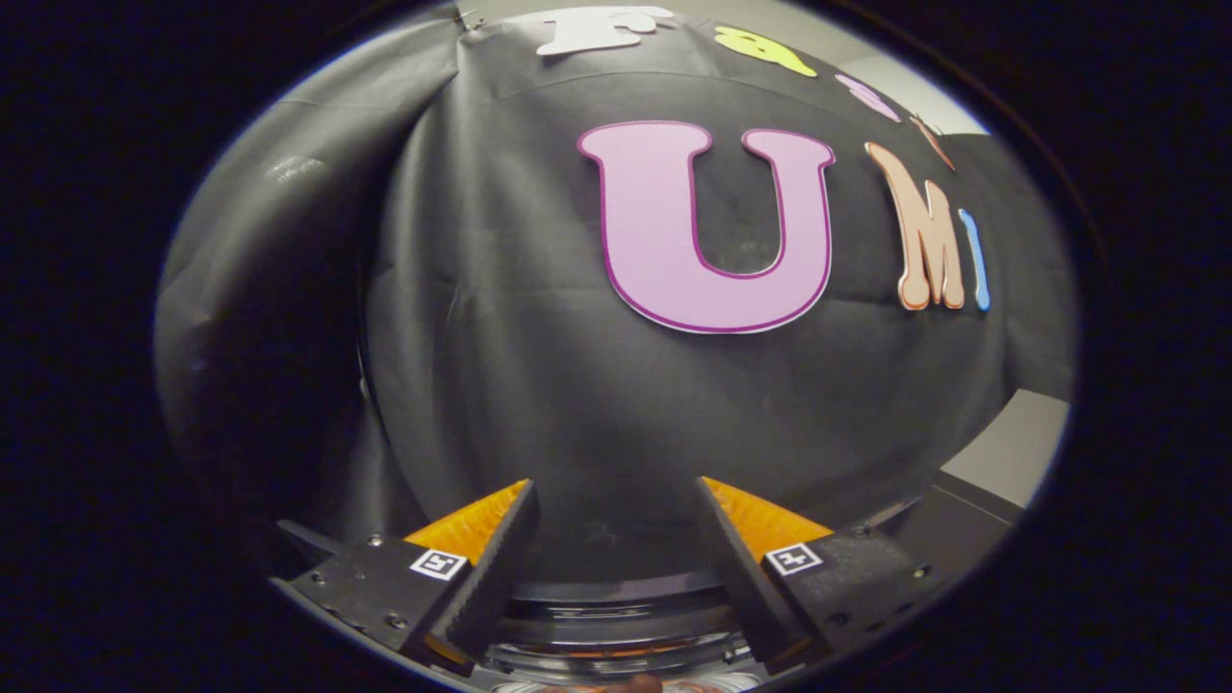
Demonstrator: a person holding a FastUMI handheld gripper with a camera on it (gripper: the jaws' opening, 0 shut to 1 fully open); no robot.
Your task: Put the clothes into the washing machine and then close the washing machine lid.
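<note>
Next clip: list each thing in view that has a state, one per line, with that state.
hand-held gripper: open, fingers spread apart, nothing between them, pointing at the black cloth wall.
washing machine: just a curved rim and a dark glassy part show below the fingers; whether the lid is open or shut cannot be told.
black cloth wall: hanging, wrinkled, beyond the fingers.

The gripper point(616, 500) points level and forward. Its two fingers point(491, 568) are spread wide apart with an empty gap between them, and they touch nothing.
</note>
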